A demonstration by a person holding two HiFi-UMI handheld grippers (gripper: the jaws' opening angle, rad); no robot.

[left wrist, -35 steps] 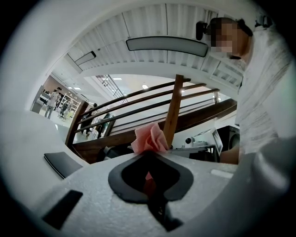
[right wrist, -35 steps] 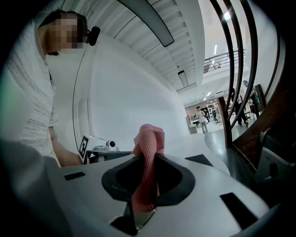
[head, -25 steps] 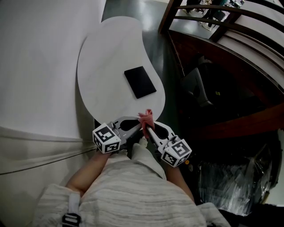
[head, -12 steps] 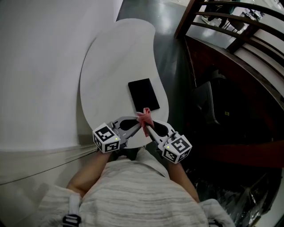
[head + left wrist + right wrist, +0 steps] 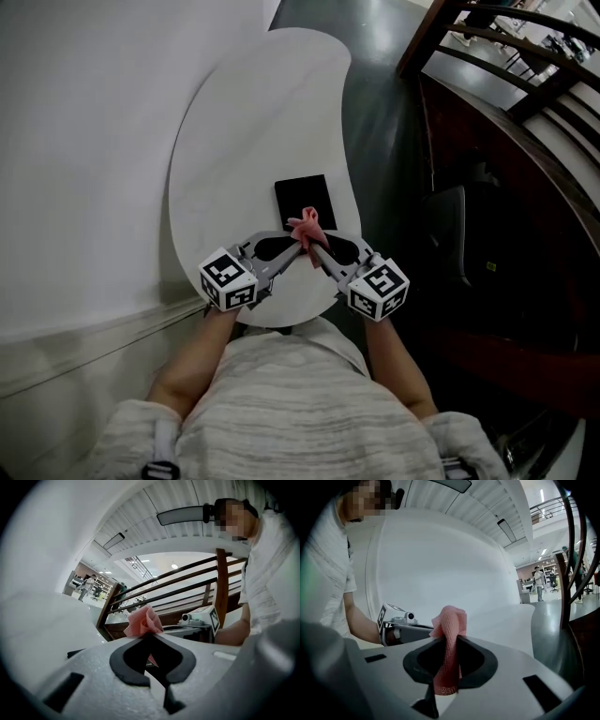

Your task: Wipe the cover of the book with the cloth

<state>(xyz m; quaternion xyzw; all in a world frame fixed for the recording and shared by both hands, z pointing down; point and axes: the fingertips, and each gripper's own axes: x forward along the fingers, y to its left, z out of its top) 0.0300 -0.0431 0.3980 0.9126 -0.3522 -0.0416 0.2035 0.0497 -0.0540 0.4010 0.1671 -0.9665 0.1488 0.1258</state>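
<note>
The pink cloth (image 5: 306, 228) is bunched up in front of the near edge of the black book (image 5: 305, 195), which lies flat on the white bench (image 5: 234, 141). The left gripper (image 5: 296, 247) and right gripper (image 5: 316, 250) both pinch it, their tips meeting at the cloth.

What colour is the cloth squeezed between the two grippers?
Pink. The cloth shows best in the right gripper view.
</note>
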